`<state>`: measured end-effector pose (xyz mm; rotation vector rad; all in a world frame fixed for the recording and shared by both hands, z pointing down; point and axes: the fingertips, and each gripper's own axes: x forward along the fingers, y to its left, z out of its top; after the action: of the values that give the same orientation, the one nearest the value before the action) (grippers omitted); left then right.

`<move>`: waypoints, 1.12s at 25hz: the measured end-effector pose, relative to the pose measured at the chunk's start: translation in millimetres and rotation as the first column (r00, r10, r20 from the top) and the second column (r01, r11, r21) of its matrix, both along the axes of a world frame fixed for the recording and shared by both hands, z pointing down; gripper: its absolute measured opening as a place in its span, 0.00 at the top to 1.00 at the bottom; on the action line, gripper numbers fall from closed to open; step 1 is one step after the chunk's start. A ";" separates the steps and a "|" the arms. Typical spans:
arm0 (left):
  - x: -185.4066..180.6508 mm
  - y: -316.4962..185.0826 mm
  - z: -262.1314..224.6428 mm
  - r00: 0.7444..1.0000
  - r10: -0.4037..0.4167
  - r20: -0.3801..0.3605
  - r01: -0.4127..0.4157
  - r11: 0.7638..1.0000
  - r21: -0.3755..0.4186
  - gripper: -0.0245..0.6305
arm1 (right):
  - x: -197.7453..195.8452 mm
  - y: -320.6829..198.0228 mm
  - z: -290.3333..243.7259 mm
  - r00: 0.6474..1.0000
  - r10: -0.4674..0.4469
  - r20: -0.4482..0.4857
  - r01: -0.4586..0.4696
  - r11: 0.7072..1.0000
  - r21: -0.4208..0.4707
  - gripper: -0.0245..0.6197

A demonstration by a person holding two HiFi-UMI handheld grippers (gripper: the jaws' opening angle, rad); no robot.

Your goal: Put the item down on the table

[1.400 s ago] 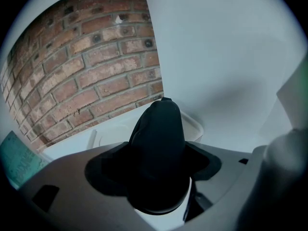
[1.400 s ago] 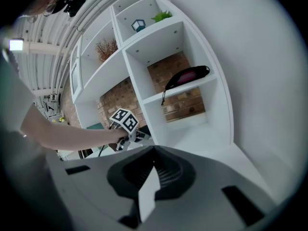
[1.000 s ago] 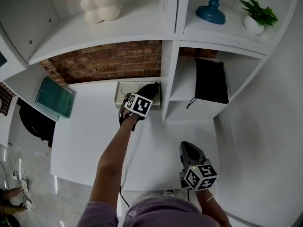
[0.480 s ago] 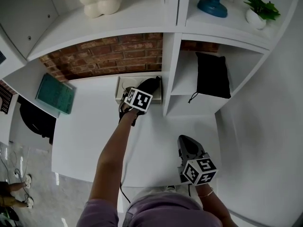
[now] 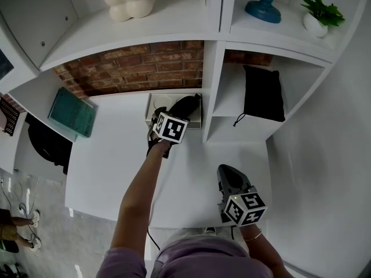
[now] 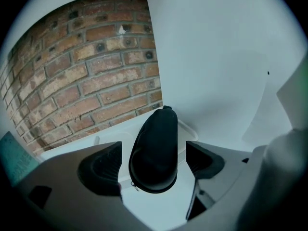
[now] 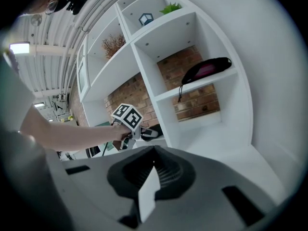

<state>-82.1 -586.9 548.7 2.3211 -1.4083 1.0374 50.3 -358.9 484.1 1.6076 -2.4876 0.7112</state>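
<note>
The left gripper [image 6: 153, 163] pointed down at the back of the white table [image 5: 110, 161], close to the brick wall [image 6: 86, 71]. Its jaws had just been opening and stood spread wide. A black case [image 6: 155, 146] lay between them, with a clear gap on each side, so neither pad touched it.

The case was a smooth, rounded oval, matte black all over and longer than it was wide. Its blunt, wider end faced the gripper and its narrower end pointed toward the wall. A small metal zipper pull [image 6: 132, 186] hung at the near end. The case rested on a shallow white tray [image 5: 152, 106] that sat on the table against the wall, just beside the white upright panel [image 5: 211, 91] of the shelving.

The right gripper [image 7: 153, 174] was held over the near part of the table, well apart from the case. Its jaws were pressed together, with nothing held between them.
</note>
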 end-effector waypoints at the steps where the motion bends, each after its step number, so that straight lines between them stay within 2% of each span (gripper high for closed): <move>1: -1.5 2.1 -4.0 1.000 -0.010 -0.014 0.010 1.000 0.012 0.36 | -0.6 0.4 -0.2 1.000 -0.003 0.001 0.003 1.000 0.001 0.96; 11: -25.3 38.1 -38.4 0.984 -0.100 -0.149 0.118 0.986 0.117 0.36 | -3.2 5.8 -5.2 0.999 -0.035 0.022 0.035 0.999 0.015 0.96; 14: -28.5 60.3 -37.2 0.971 -0.128 -0.200 0.147 0.986 0.083 0.37 | -4.3 7.0 -8.1 0.998 -0.047 0.027 0.047 0.999 0.024 0.96; 18: -34.4 86.6 -42.5 0.959 -0.166 -0.230 0.192 0.977 0.097 0.48 | -7.7 10.6 -12.0 0.997 -0.067 0.030 0.066 0.997 0.035 0.96; 28: -37.2 145.1 -45.2 0.934 -0.207 -0.290 0.249 0.962 0.115 0.65 | -11.5 20.4 -18.4 0.995 -0.096 0.035 0.094 0.994 0.053 0.96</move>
<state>-119.3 -441.8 503.5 2.2236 -1.6379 0.5342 38.9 -338.5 465.7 1.4934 -2.6096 0.6773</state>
